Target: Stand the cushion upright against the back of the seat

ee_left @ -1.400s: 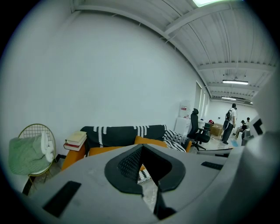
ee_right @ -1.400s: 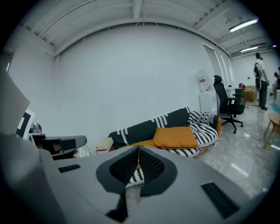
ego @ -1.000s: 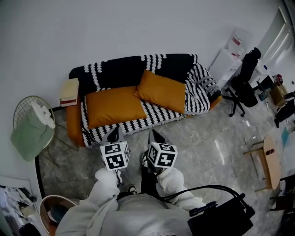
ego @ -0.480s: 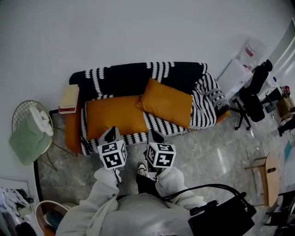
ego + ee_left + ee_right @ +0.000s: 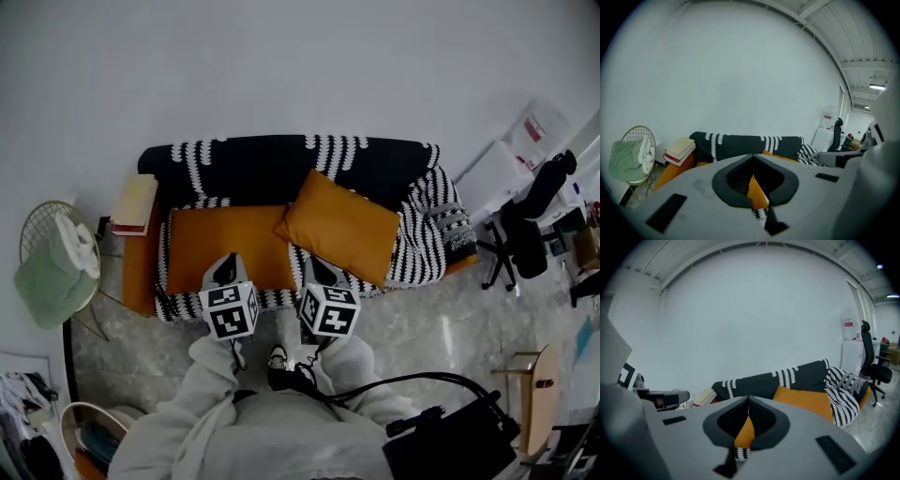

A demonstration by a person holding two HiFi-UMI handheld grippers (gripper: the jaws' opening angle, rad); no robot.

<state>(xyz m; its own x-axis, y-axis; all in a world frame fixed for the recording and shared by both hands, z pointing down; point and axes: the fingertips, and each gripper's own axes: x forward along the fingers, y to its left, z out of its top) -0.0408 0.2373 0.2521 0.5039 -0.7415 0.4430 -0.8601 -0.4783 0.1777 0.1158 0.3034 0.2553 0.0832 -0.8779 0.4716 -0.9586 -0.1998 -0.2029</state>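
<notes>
At the far left a wire chair [image 5: 36, 217] holds a green cloth [image 5: 45, 281] and a white towel [image 5: 79, 242]. Just right of it, books [image 5: 134, 203] lie stacked on the left arm of the sofa [image 5: 139, 274]. The sofa is orange and stands against the far wall. A black throw [image 5: 281, 157] with white zigzag stripes covers its back and seat. A flat orange seat pad [image 5: 220, 239] fills the left half of the seat.

The left gripper [image 5: 225, 267] hangs at the near edge of the sofa, in front of the seat pad. Its jaws are closed tip to tip with nothing between them. The right gripper [image 5: 317, 268] is just to its right, pointing the same way. Its jaws are pressed together too, and empty. Neither touches the sofa.

The cushion [image 5: 342, 225] is on the right half of the seat. It is plain orange, rectangular and plump, with pinched corners and a smooth cover. It sits askew with its broad face up, and its left corner overlaps the right edge of the seat pad. Its near right corner reaches toward the front of the seat. Whether its far edge leans on the sofa back I cannot tell.

Farther right, on the grey floor [image 5: 441, 319], stands a black office chair [image 5: 532, 220].
</notes>
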